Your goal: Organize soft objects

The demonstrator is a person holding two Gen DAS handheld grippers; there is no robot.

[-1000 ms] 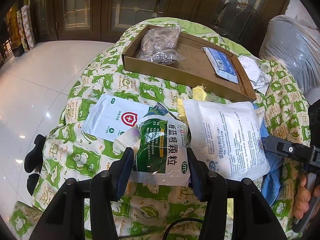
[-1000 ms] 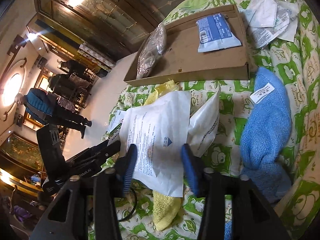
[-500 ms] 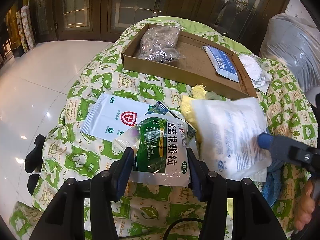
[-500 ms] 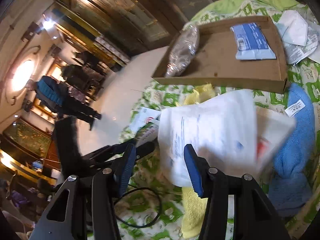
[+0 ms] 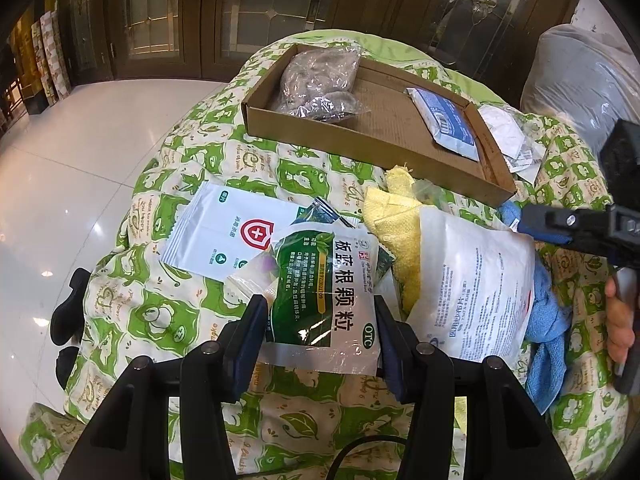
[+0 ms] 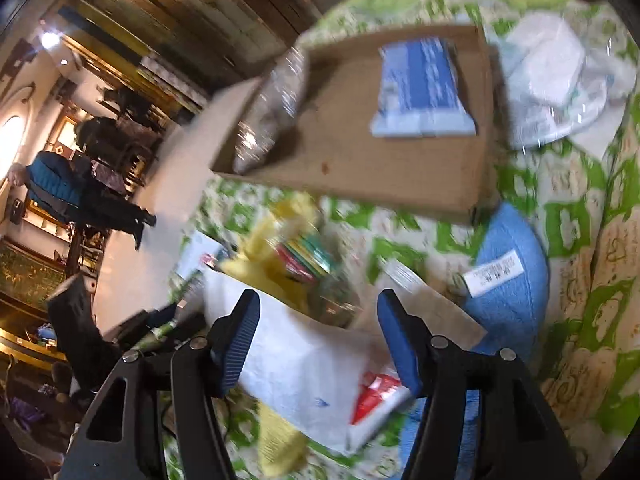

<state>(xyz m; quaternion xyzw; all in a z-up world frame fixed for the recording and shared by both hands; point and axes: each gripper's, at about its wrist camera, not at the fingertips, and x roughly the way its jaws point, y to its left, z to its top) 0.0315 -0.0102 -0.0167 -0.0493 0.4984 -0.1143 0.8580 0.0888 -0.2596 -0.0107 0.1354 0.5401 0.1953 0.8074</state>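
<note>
My left gripper (image 5: 318, 332) is open, its fingers on either side of a green medicine pouch (image 5: 326, 296) lying on the quilt. A white gauze packet (image 5: 476, 284) lies to its right over a yellow towel (image 5: 396, 216) and a blue towel (image 5: 548, 320). My right gripper (image 6: 318, 340) is open above the white gauze packet (image 6: 304, 364); the view is blurred. The cardboard tray (image 5: 384, 140) holds a clear bag of grey stuff (image 5: 320, 80) and a blue packet (image 5: 444, 120). It shows in the right wrist view (image 6: 360, 168) too.
A white first-aid pouch (image 5: 228, 236) lies left of the green pouch. White wrapped packets (image 5: 508, 136) lie right of the tray. A large plastic-wrapped bundle (image 5: 580, 76) stands at the far right. The quilt (image 5: 160, 304) drops off to tiled floor on the left.
My right gripper lifted the white gauze packet, opened, and the packet dropped back onto the towels. The gripper swung toward the tray. The left gripper stayed still around the green pouch.
</note>
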